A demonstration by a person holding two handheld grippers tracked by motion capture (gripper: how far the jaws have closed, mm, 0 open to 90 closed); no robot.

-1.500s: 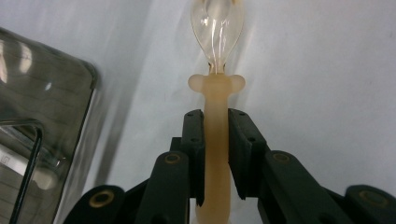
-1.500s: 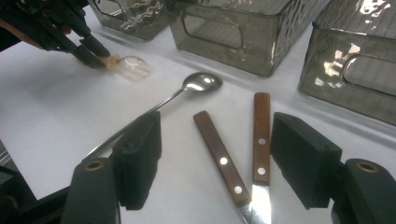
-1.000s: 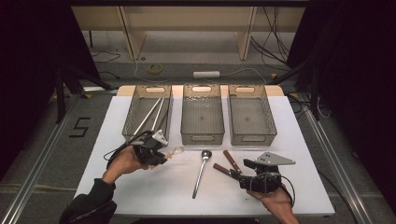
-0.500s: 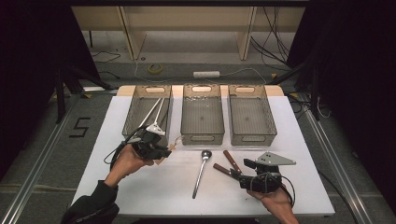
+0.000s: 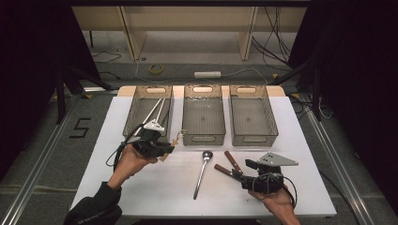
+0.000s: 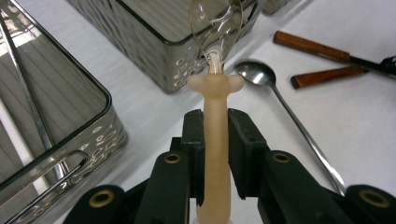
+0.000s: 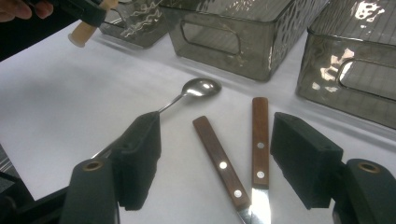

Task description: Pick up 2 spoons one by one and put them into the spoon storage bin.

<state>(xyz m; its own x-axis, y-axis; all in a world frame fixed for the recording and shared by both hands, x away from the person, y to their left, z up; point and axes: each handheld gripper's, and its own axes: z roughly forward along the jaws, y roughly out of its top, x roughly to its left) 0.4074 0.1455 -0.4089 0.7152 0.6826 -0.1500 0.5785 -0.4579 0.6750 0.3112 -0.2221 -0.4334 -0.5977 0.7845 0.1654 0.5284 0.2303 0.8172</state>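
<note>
The left tongs (image 6: 215,140) are clenched on the cream handle of a whisk (image 6: 215,121), lifted above the white desk (image 5: 155,187). Its long axis runs straight out along the jaws, wire loops pointing toward the middle bin (image 6: 154,42). The right tongs (image 7: 215,154) are released, straddling two wooden-handled knives (image 7: 233,154) beside a spoon (image 7: 198,88).

I see three bins in a row at the table's (image 5: 300,187) far edge: left bin (image 5: 133,119), middle bin (image 5: 202,133), right bin (image 5: 270,133). Whisk (image 6: 214,140) sits in my left gripper (image 5: 165,146), just before the left bin. Spoon (image 5: 202,172) lies before the middle bin, two knives (image 7: 238,154) right of it, between my right gripper's (image 7: 219,161) jaws.
</note>
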